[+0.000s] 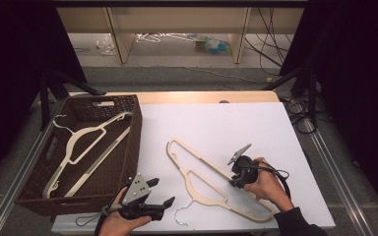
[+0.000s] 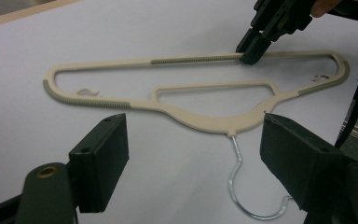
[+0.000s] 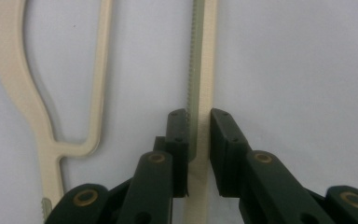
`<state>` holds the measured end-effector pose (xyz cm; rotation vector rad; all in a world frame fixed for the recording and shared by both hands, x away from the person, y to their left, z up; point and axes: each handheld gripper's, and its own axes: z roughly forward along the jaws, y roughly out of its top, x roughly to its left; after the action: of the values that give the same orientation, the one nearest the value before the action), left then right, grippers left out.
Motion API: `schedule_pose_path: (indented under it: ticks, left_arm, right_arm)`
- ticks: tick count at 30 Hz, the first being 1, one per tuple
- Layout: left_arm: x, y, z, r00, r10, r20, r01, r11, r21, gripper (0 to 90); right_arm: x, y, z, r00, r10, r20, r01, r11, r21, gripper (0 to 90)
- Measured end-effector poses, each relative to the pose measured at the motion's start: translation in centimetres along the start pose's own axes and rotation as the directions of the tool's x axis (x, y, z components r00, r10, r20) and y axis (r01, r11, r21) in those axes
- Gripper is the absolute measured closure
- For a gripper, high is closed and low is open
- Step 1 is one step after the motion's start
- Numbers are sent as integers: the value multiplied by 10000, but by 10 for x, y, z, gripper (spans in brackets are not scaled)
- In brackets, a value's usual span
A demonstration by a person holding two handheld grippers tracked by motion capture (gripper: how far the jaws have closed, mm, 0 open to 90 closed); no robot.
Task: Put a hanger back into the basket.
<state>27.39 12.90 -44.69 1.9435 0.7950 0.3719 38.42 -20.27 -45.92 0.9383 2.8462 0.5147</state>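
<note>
Right tool (image 3: 198,140) clenched on cream plastic hanger's (image 1: 211,189) straight bar on white tabletop (image 1: 256,128); one hanger already in brown wicker basket (image 1: 130,142), transfer pending.

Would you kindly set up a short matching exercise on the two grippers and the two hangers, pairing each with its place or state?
Things:
1. left gripper
2. right gripper
3. hanger on the white sheet
4. hanger in the basket

Places or states:
A. lies inside the brown woven basket
B. jaws wide apart, holding nothing, near the basket's front corner
C. lies flat on the table, metal hook towards the person
D. jaws closed on the long straight bar of a hanger

Pairs: 1-B, 2-D, 3-C, 4-A
</note>
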Motion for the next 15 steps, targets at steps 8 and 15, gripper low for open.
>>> schedule_pose_path:
  ticks: [8,15]
  left_arm:
    - [1,0,1,10000,22,35,-22,10000,-17,236]
    - [1,0,0,10000,43,27,-43,10000,-10,236]
  right_arm:
    - [0,7,2,9993,-373,-40,373,9993,-48,789]
    - [-2,7,3,9994,-331,-110,330,9994,-142,779]
